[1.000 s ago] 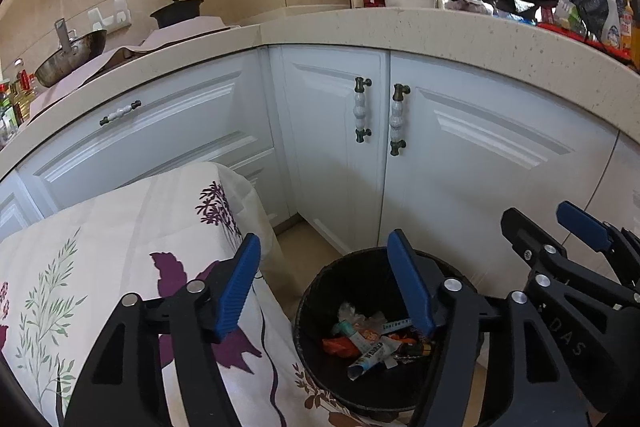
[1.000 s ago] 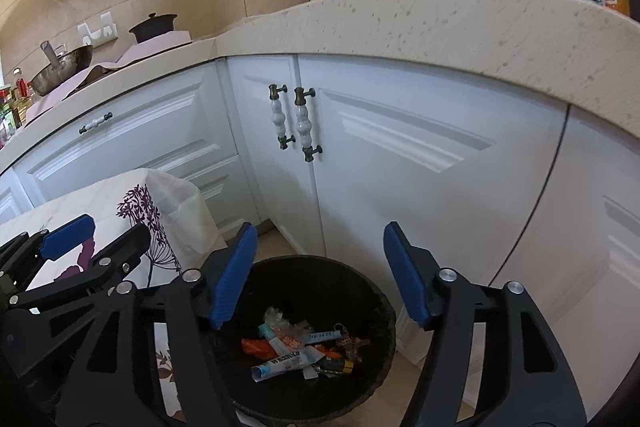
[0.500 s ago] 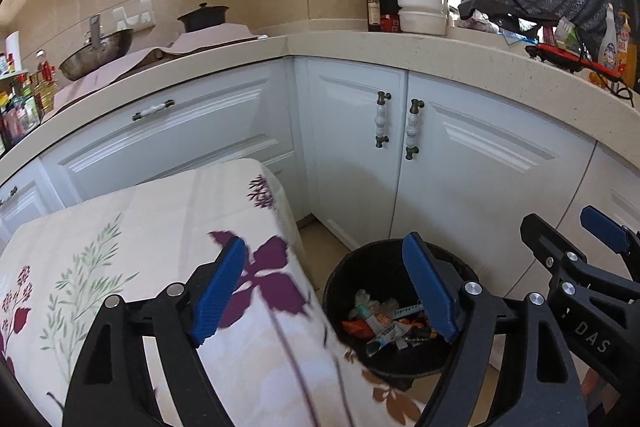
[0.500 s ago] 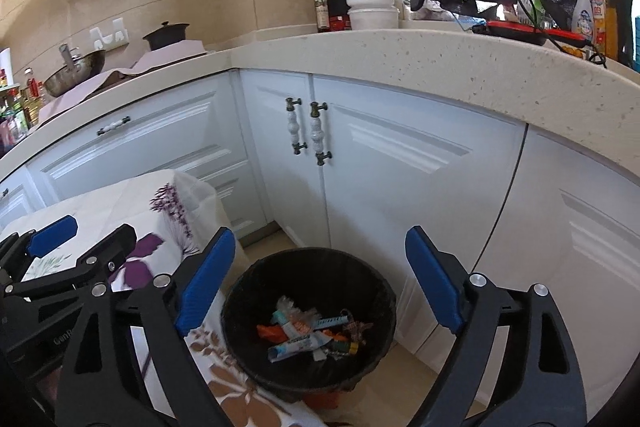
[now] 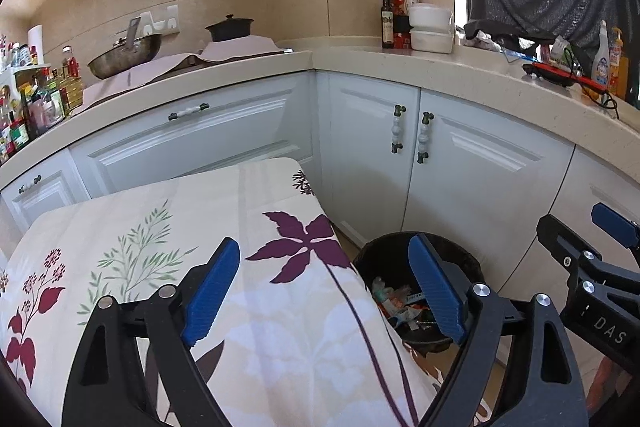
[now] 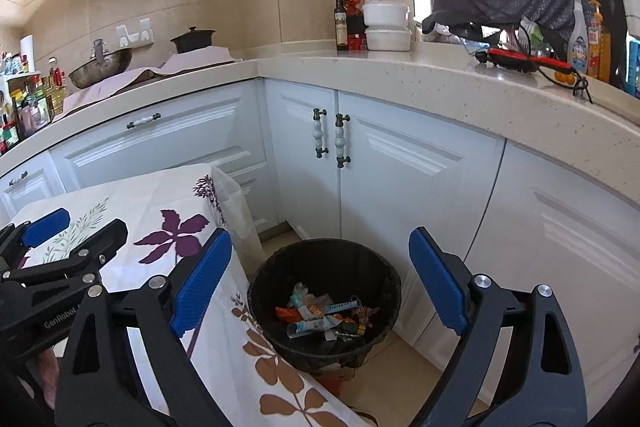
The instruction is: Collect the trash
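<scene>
Both grippers hung in the air with their blue pads spread wide and nothing between them. We held our left gripper (image 5: 324, 291) over the near right corner of the surface (image 5: 160, 227), which wore a cream tablecloth (image 5: 280, 327) printed with purple leaves and green sprigs. Our right gripper (image 6: 320, 283) hovered above the floor, looking straight down into the bin (image 6: 384, 275).

That black bin stood on the floor just beside the right edge of the surface, close to the white cabinet doors (image 6: 400, 187) under the corner of the speckled stone counter (image 6: 440, 79). The trash (image 6: 320, 315) lay in a loose heap at the bottom of the bin: a flattened tube, an orange wrapper and several small crumpled packets, too jumbled for us to sort further. From the left wrist we saw only part of the bin (image 5: 384, 251) past the hanging cloth.

On the counter stood a dark bottle (image 6: 341, 23) beside two stacked white containers (image 6: 386, 25), and further left a wok (image 6: 100, 65) and a black pot (image 6: 192, 41).
</scene>
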### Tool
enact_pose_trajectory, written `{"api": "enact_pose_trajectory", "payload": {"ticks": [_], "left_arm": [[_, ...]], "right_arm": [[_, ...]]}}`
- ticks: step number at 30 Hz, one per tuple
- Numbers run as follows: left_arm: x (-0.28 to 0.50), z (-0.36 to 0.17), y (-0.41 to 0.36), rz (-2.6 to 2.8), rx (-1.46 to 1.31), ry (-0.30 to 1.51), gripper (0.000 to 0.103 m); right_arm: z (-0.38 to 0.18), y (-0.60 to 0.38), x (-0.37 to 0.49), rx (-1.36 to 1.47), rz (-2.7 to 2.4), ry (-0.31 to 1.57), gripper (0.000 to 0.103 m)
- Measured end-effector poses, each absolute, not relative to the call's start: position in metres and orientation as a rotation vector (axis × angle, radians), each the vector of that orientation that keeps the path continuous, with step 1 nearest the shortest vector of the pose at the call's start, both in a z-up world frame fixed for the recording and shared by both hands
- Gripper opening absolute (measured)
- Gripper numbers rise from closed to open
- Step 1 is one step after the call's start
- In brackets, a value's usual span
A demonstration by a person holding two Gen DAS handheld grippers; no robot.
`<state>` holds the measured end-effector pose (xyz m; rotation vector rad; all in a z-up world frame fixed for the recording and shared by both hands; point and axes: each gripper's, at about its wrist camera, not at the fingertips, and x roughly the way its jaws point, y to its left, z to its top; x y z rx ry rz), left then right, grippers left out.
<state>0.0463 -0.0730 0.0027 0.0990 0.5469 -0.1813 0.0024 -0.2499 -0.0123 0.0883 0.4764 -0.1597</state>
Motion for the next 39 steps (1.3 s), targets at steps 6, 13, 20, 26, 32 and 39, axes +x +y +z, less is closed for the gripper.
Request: {"api": "enact_pose_trajectory", "payload": {"ticks": [6,13,20,26,32,39], "left_arm": [[0.032,0.008,-0.064,-0.184,0.095,0.529,0.084],[0.024,0.015,-0.057,-0.184,0.077,0.516,0.084],[0.020,0.018,-0.055,-0.189,0.069,0.508,0.085],[0.019,0.020,-0.053,-0.186,0.065,0.507,0.085],[0.018,0.022,-0.051,-0.183,0.059,0.503,0.085],[0.018,0.022,-0.051,-0.183,0.057,0.503,0.085]], "right_arm": [[-0.005,-0.242,-0.014,0.080,-0.160,0.460,0.089],[-0.002,-0.238,-0.025,0.067,-0.165,0.458,0.089],[0.002,-0.235,-0.033,0.053,-0.172,0.445,0.089],[0.005,-0.236,-0.035,0.050,-0.174,0.438,0.089],[0.006,-0.236,-0.035,0.043,-0.171,0.433,0.089],[0.007,-0.236,-0.035,0.043,-0.171,0.434,0.089]]}}
